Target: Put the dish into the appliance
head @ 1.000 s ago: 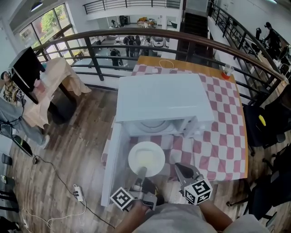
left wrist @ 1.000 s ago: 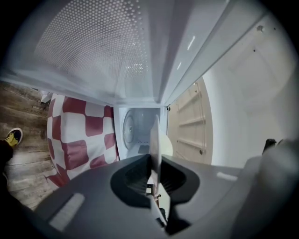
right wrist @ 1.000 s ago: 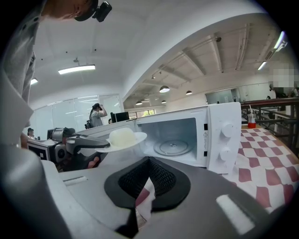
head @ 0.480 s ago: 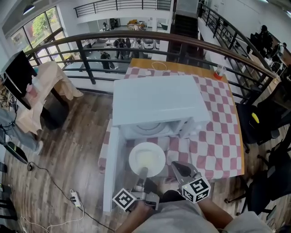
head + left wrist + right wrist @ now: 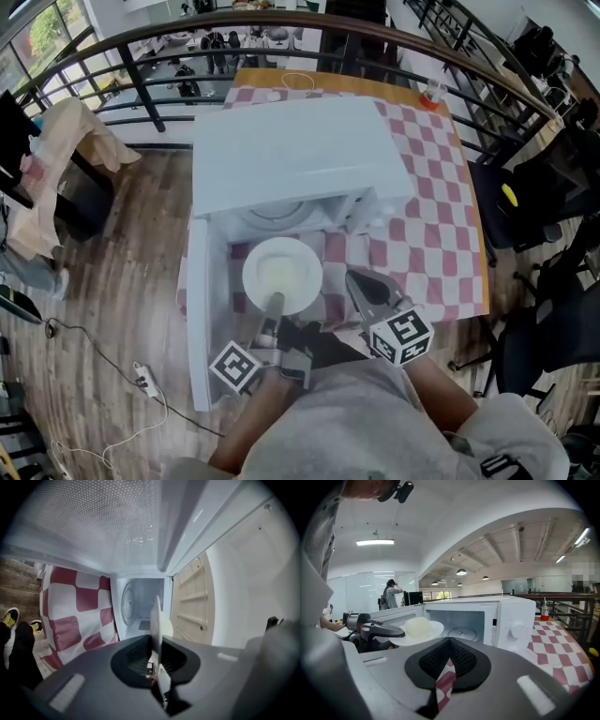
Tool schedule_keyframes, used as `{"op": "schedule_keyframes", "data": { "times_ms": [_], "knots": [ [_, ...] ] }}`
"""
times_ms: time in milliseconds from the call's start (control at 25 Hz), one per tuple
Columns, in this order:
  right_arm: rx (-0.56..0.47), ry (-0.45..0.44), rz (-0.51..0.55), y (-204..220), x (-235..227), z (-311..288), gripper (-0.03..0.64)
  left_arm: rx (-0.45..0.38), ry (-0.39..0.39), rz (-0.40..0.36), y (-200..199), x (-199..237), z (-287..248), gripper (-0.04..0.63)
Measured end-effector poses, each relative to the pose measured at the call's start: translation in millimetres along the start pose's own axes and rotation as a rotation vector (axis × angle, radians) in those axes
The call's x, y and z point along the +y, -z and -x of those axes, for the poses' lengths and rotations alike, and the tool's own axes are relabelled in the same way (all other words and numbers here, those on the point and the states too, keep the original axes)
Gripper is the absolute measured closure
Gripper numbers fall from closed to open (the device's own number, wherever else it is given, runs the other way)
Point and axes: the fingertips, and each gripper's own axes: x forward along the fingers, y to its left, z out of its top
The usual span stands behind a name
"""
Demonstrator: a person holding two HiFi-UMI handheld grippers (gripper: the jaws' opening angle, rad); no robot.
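A white microwave [image 5: 291,155] stands on a red-checked table [image 5: 427,216] with its door [image 5: 208,319] swung open to the left; the glass turntable [image 5: 272,214] shows inside. My left gripper [image 5: 275,302] is shut on the near rim of a white plate [image 5: 281,274] with a pale mound in its middle. It holds the plate level just in front of the opening. In the left gripper view the plate [image 5: 156,620] is edge-on between the jaws, facing the cavity [image 5: 140,606]. My right gripper [image 5: 361,284] hovers to the plate's right, shut and holding nothing.
A cup [image 5: 429,94] stands at the table's far right corner. A curved railing [image 5: 141,89] runs behind the table. Black chairs [image 5: 525,202] stand to the right. A power strip [image 5: 145,375] and cable lie on the wooden floor at left.
The plate in my left gripper has moved a little closer to the microwave opening. The right gripper has moved forward beside it. The head view has shifted, so everything sits higher and further left.
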Motion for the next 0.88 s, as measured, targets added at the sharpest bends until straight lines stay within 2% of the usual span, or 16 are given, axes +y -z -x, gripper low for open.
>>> {"op": "schedule_keyframes", "data": {
  "times_ms": [440,880],
  "knots": [
    [-0.025,-0.013,-0.01,-18.1,-50.7,-31.9,0.618,-0.032,-0.002,-0.027,-14.7,-3.9,-54.4,0.565],
    [-0.034,-0.037,-0.032,-23.1,-77.7,-64.6,0.618,-0.039,-0.038,-0.025,-24.3,12.1,-95.4,0.565]
  ]
}}
